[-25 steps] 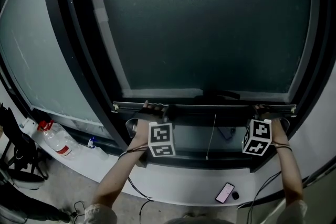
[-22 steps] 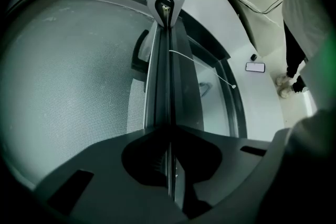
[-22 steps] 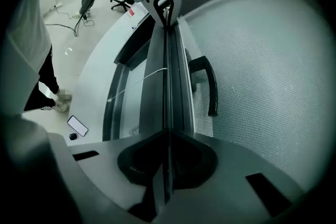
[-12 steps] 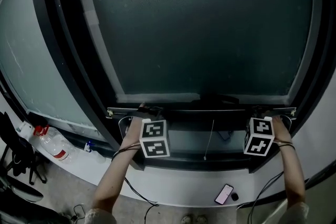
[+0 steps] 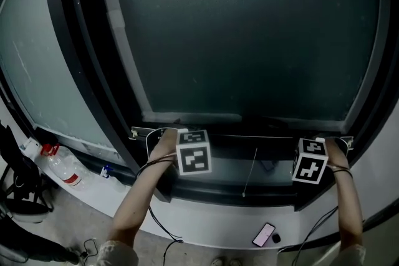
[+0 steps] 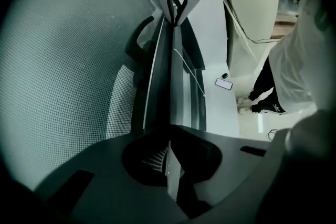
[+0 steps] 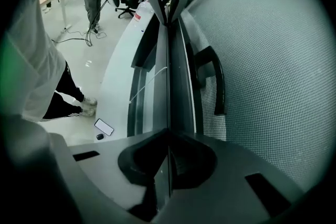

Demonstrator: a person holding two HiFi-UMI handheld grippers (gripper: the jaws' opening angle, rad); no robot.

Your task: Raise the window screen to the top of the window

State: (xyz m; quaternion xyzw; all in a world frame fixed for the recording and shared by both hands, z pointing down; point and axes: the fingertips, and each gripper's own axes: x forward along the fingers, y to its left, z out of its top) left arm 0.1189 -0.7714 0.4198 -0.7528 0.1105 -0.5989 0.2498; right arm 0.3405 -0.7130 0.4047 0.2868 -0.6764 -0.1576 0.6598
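The window screen's dark mesh (image 5: 249, 40) fills the window, and its bottom bar (image 5: 249, 134) hangs just above the sill. My left gripper (image 5: 163, 133) grips the bar's left end. In the left gripper view my left gripper (image 6: 169, 152) is shut on the bar's thin edge (image 6: 160, 71), with mesh (image 6: 68, 60) to the left. My right gripper (image 5: 324, 141) is at the bar's right end. In the right gripper view the jaws of my right gripper (image 7: 168, 152) are closing, pinched on the bar's edge (image 7: 170, 76). Each gripper sees the other at the bar's far end.
A dark handle (image 7: 215, 81) sits on the bar near its middle, and a thin pull cord (image 5: 249, 171) hangs below it. The black window frame (image 5: 81, 59) curves up on the left. On the floor lie a phone (image 5: 264, 234) and a water bottle (image 5: 62, 168).
Both grippers have tilted where they hold the bar, the left one more, so its marker cube faces me more squarely. The bar stays just above the sill.
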